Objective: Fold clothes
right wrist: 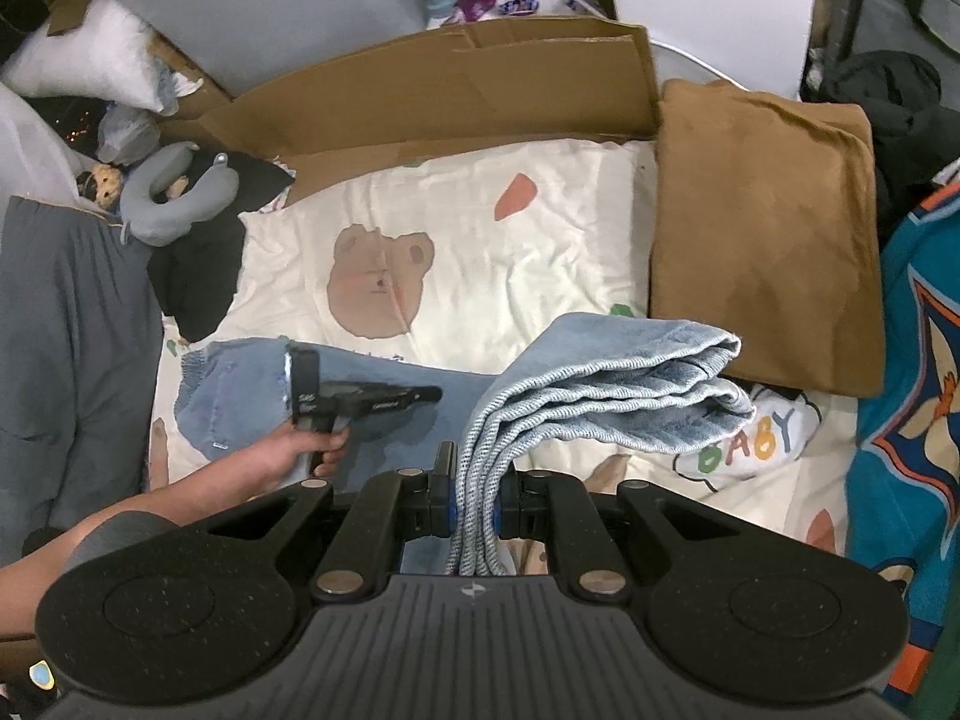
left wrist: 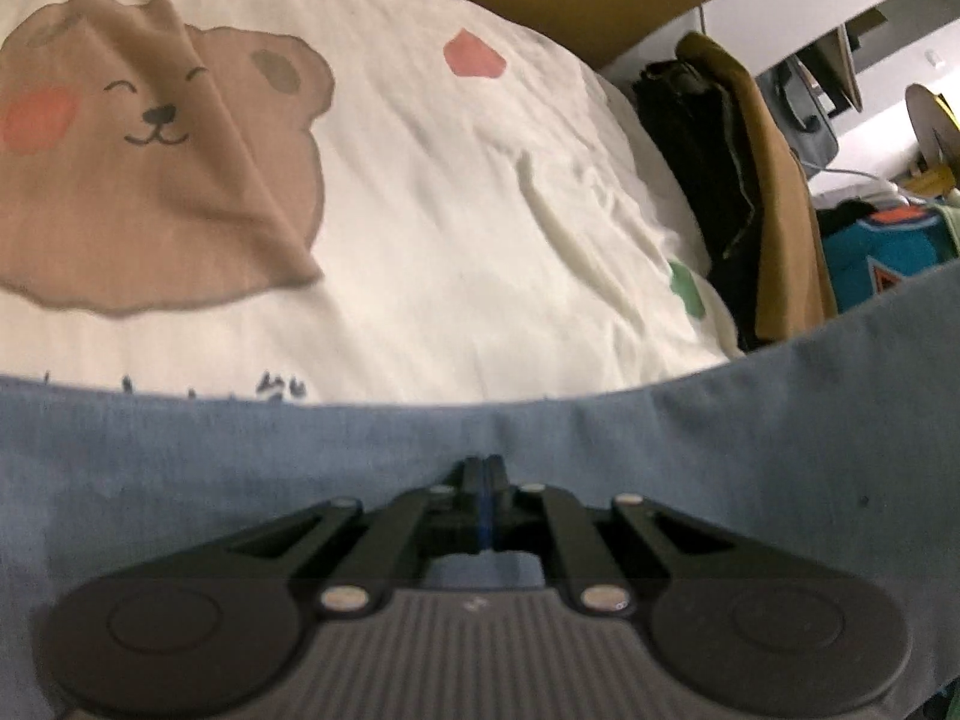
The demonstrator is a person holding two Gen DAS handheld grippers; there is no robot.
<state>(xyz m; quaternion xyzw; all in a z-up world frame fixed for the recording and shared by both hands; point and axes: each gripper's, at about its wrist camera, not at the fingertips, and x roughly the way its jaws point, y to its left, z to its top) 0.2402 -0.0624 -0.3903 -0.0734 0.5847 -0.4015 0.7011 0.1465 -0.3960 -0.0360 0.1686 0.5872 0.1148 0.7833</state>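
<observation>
Right wrist view: at left centre, the left gripper (right wrist: 435, 394) is seen fully closed, lying on the flat part of the jeans (right wrist: 390, 414) spread on the quilt (right wrist: 510, 252). At lower centre, the right gripper (right wrist: 474, 510) is clamped on several bunched denim layers, lifted. A fold is judged under way; next, the raised layers should be carried across and laid flat.

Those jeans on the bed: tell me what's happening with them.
A person is folding the light blue jeans on the bear-print bedding with two handheld tools. The right gripper is shut on a bunched, layered end, lifted off the bed. The left gripper is shut, over the part lying flat. A folded brown garment lies beside them.
</observation>
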